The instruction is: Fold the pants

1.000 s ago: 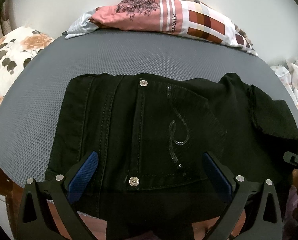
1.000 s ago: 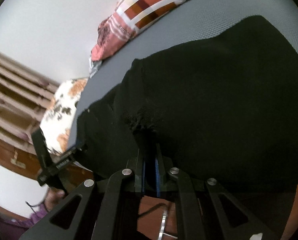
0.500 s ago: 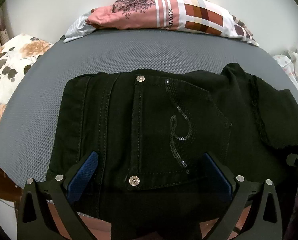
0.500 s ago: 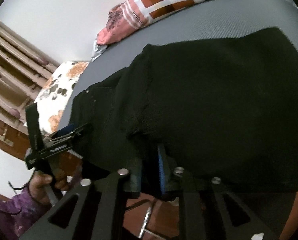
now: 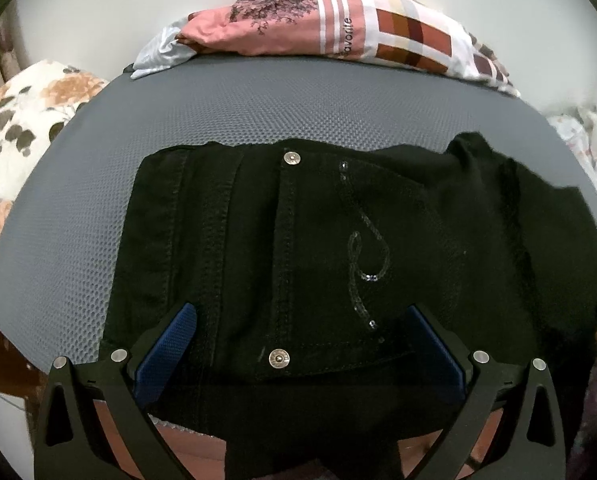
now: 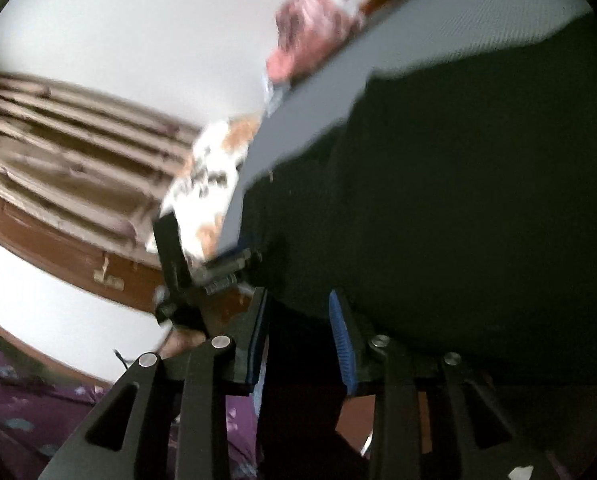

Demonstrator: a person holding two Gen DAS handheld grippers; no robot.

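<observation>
The black pants lie folded on the grey mesh surface, waistband to the left, a sequined back pocket facing up. My left gripper is wide open over the near edge of the pants, its blue pads on either side of the pocket. In the right wrist view the pants fill the right side, blurred. My right gripper is open at their near edge, with dark cloth hanging between the pads, apart from them. The left gripper shows there too.
A pink, white and brown checked cloth lies bunched at the far edge of the grey surface. A floral cushion sits to the left. Light patterned fabric lies at the right. A wooden frame stands at the left.
My right gripper has opened and let go of the pants' edge, and it has swung, so its view is blurred. My left gripper has stayed open over the waistband end.
</observation>
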